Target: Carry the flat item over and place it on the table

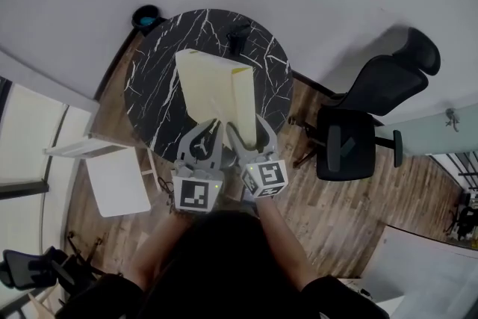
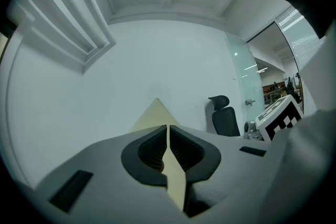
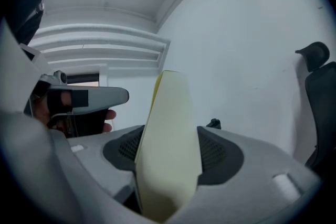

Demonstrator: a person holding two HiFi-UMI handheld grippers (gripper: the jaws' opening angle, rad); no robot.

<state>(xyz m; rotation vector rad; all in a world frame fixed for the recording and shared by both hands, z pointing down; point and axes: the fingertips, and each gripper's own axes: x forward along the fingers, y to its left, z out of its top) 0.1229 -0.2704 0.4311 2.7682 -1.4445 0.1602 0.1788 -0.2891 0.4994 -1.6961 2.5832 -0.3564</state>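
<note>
Head view: I see the pale yellow folder (image 1: 213, 86) held out over the round black marble desk (image 1: 153, 86), its near edge in both tongs. I can't tell whether its far edge touches the top.
Left tongs (image 1: 215, 128): pressed together on a thin edge of the folder, pads nearly meeting.
Right tongs (image 1: 249, 129): standing wide but clamped on the thicker, doubled side, both pads against it.
Step in hand: I judge this to be the lowering over the desk, with the carry about done.
Next move: I'd bring both tongs down evenly until the folder lies flat, staying clear of the small dark object (image 1: 239, 37) at the far rim, then part the jaws.
Left gripper view only: how thin the gripped edge is, and a black office chair (image 2: 226, 120) by the wall.
Right gripper view only: the bulk of the folder's fat side, and the hand (image 3: 79, 117) on the left tongs.
Neither gripper view: the desk; only the head view places the folder over it.
</note>
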